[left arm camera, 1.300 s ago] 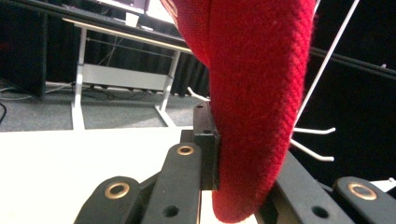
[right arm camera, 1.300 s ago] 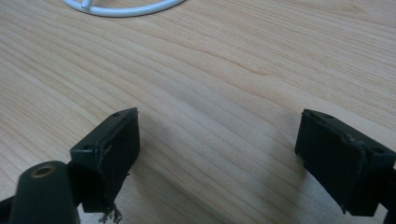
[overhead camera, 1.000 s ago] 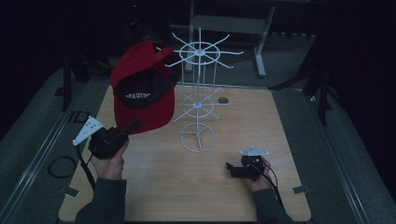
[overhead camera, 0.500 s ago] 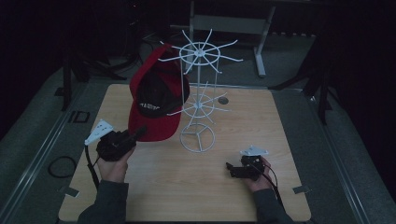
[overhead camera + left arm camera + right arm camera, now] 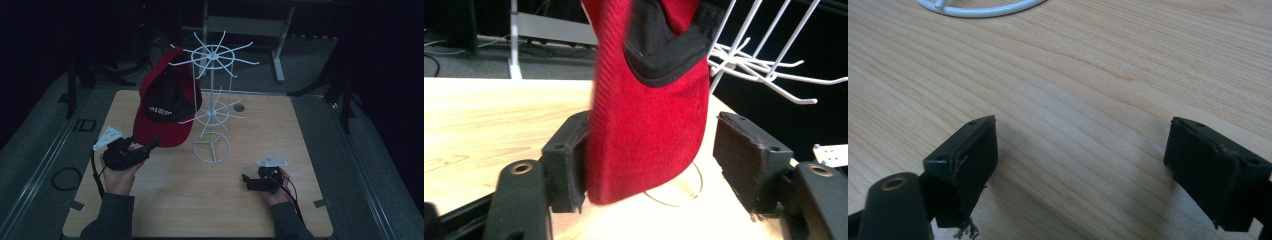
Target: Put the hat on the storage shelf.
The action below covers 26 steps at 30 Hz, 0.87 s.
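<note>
Red cap [image 5: 649, 115] hangs between the left hand-held gripper's [image 5: 654, 165] spread jaws.

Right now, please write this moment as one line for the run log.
left hand-held gripper: open, brim of red cap between jaws | cap: hanging on white wire rack | right hand-held gripper: open, empty, low over table

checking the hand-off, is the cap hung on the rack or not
Hung, it seems: the cap drapes from a rack prong, and the left gripper stands open around its brim.
</note>
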Available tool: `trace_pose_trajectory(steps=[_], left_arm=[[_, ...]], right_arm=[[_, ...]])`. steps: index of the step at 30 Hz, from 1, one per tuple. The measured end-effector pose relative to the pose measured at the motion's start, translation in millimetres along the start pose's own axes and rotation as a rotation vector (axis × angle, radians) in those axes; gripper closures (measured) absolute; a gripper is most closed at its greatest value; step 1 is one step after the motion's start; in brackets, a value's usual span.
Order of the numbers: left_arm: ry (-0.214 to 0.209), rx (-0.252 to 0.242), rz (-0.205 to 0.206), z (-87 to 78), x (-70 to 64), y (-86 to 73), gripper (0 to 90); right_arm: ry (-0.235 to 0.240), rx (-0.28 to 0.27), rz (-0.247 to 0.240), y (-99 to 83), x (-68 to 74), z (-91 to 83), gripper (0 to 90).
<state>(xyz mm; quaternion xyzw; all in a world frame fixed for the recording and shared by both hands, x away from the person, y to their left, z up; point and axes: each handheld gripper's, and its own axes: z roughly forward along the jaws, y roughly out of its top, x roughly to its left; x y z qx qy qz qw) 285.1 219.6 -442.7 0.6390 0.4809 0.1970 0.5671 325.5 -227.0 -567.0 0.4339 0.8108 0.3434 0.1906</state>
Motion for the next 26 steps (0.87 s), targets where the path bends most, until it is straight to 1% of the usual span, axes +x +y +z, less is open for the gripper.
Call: trace_pose_trajectory(steps=[4, 6, 7, 8, 11, 17, 21, 26], left_arm=[[0.029, 0.004, -0.005, 0.1, 2.1, -2.4, 28.4], [0.030, 0.006, -0.007, -0.2, 3.1, -3.0, 27.8], [0.047, 0.001, -0.013, -0.8, 4.3, -4.4, 27.8], [0.049, 0.001, -0.014, -0.9, 5.1, -5.2, 25.6], [0.060, 0.005, -0.012, -1.2, 6.8, -8.4, 24.1], [0.050, 0.031, -0.004, 2.1, 8.7, -18.2, 24.1], [0.045, 0.039, -0.009, 3.6, 10.6, -24.0, 24.2], [0.036, 0.054, -0.011, 5.4, 11.3, -30.5, 26.4]], right_arm=[[0.000, 0.000, 0.000, -0.1, 0.0, 0.1, 13.7], [0.000, 0.000, -0.001, -0.1, 0.0, 0.0, 13.7], [0.000, 0.000, -0.001, -0.1, 0.0, 0.0, 13.7], [0.000, 0.000, -0.001, -0.1, -0.1, 0.0, 13.7], [0.000, -0.001, -0.002, -0.1, -0.2, 0.1, 13.7], [0.000, 0.000, -0.002, -0.1, -0.1, 0.0, 13.7], [0.000, 0.000, -0.002, -0.1, -0.1, 0.0, 13.7], [0.000, -0.001, -0.003, -0.1, -0.2, 0.1, 13.7]])
